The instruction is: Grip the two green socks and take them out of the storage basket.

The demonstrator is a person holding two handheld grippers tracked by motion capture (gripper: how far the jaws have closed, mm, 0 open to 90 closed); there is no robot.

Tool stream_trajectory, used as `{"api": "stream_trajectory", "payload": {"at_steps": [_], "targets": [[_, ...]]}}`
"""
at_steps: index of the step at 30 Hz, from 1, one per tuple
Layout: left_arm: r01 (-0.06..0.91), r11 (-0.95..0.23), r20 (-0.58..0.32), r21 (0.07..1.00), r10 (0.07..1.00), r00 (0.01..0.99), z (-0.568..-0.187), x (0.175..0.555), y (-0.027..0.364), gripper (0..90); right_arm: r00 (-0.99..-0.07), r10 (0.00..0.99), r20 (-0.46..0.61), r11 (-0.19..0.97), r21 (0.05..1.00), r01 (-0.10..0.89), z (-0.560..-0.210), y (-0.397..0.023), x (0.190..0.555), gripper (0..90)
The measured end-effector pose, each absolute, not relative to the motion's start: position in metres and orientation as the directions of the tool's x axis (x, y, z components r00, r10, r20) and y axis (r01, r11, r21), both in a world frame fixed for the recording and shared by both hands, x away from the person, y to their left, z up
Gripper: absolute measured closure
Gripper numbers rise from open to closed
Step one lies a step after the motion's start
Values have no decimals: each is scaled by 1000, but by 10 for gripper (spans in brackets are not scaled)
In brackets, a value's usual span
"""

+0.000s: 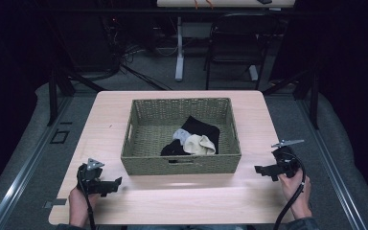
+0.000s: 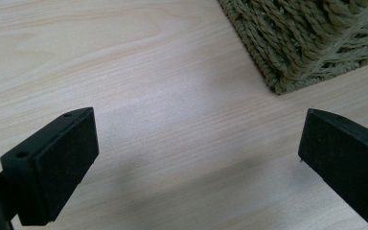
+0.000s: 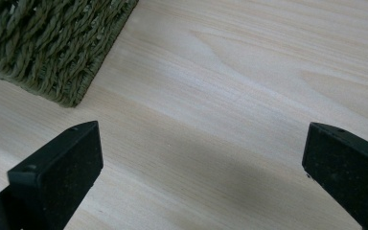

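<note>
The woven basket [image 1: 182,165] sits mid-table with a small heap of socks [image 1: 191,139] in its near right part — black, grey and cream pieces overlapping. The left claw [image 1: 117,182] rests low over the table [image 1: 182,196] just near-left of the basket, jaws wide apart and empty; the right claw [image 1: 258,168] hovers near the basket's near right corner, jaws likewise spread with nothing between them. Judging from this, the step is a first reach into the basket. The right claw is closer — best to lift over the rim, come down on the cream sock on top, and pinch a single layer, not the whole pile.
</note>
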State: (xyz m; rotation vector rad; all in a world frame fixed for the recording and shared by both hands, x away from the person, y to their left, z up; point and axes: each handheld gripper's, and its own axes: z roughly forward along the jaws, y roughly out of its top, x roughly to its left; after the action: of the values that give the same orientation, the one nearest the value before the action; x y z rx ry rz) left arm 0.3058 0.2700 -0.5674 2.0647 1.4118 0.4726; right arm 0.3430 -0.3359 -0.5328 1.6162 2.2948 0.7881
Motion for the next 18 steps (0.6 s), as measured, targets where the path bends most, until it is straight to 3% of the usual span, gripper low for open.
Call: {"api": "stream_trajectory", "payload": {"at_steps": [18], "targets": [[713, -261, -41, 650, 926, 376, -567, 305, 271, 1, -383, 905, 184, 240, 523, 818, -525, -338, 347, 0]]}}
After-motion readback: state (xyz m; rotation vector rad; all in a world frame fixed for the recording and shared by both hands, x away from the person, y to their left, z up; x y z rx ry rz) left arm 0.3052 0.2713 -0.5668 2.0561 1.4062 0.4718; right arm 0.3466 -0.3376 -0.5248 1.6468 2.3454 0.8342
